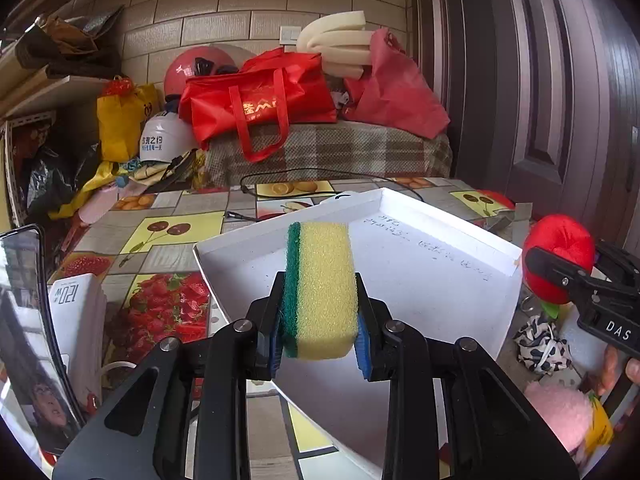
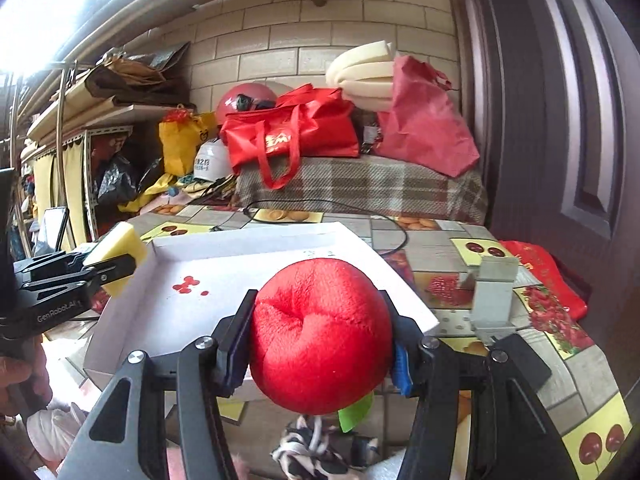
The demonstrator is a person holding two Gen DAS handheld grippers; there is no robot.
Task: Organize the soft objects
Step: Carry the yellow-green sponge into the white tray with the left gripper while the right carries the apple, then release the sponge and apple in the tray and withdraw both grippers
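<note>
My left gripper [image 1: 320,312] is shut on a yellow sponge with a green scouring side [image 1: 320,280] and holds it above the near left part of the white tray [image 1: 440,280]. It also shows in the right wrist view [image 2: 116,260], sponge [image 2: 120,244] in its jaws at the tray's left edge. My right gripper [image 2: 320,344] is shut on a red plush apple [image 2: 320,332] with a green leaf, held above the near edge of the tray [image 2: 200,320]. The apple also shows in the left wrist view [image 1: 560,256], to the right of the tray.
A black-and-white fabric bundle [image 1: 540,344] and a pink plush toy [image 1: 560,416] lie near the tray's right side. A black cable [image 1: 320,184] runs behind the tray. Red bags [image 1: 260,108] sit on a plaid-covered bench. A grey bracket [image 2: 492,296] stands on the fruit-patterned tablecloth.
</note>
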